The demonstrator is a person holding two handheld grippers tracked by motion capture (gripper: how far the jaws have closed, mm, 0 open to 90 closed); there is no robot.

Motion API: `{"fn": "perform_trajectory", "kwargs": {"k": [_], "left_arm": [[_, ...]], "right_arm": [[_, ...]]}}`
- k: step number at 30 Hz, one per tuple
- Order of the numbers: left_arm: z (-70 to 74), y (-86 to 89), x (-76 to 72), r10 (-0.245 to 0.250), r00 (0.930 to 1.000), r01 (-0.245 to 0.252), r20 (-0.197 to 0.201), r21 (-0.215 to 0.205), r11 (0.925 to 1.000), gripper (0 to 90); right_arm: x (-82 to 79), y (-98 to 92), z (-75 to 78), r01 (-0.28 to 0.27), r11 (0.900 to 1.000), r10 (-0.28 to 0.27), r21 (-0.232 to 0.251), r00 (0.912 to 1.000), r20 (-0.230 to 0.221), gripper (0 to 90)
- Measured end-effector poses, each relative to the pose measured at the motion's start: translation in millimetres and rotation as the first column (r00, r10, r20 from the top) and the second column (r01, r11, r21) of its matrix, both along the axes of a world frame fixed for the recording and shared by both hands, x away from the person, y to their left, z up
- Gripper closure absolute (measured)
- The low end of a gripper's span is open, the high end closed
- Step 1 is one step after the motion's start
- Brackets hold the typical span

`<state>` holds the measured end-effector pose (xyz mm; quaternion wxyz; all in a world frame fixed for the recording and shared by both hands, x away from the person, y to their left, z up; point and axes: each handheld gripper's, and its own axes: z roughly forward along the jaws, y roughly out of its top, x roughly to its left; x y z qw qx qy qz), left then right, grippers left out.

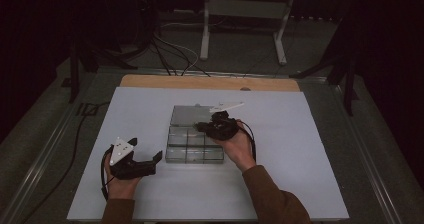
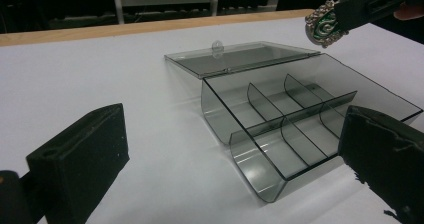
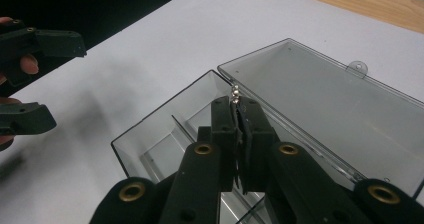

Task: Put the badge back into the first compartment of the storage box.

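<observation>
The right hand-held gripper hovers over the far row of the clear divided box, its jaws clamped on a small ornate piece, green enamel in silver filigree; I take it for a brooch or pendant, though the view is too tight to be sure. The compartments lie straight below and toward seven o'clock of the jaw tips, so a short drop should seat it. The box runs its long axis from nine to three o'clock, with the lid folded back flat at twelve. The left hand-held gripper rests open and empty on the table at eight o'clock of the box, well apart. Bare table lies all around, so only the thin partitions crowd the descent.
</observation>
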<state>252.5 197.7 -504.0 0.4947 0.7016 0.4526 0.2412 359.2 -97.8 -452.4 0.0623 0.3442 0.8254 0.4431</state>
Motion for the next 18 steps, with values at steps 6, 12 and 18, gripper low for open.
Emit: {"fn": "perform_trajectory", "kwargs": {"k": [6, 12, 18], "left_arm": [[0.1, 0.0, -0.1, 0.000, 1.0000, 0.000, 0.001, -0.001, 1.0000, 1.3], [0.0, 0.3, 0.1, 0.000, 1.0000, 0.000, 0.002, -0.003, 1.0000, 1.3], [-0.1, 0.4, 0.2, 0.000, 1.0000, 0.000, 0.002, -0.003, 1.0000, 1.3]], "right_arm": [[1.1, 5.5, -3.3, 0.006, 1.000, -0.006, -0.004, 1.0000, -0.005, 87.3], [3.1, 10.3, -6.2, 0.006, 1.000, -0.006, -0.008, 0.9999, -0.009, 87.2], [4.3, 15.7, -10.7, 0.006, 1.000, -0.006, -0.004, 0.9998, -0.021, 87.2]]}}
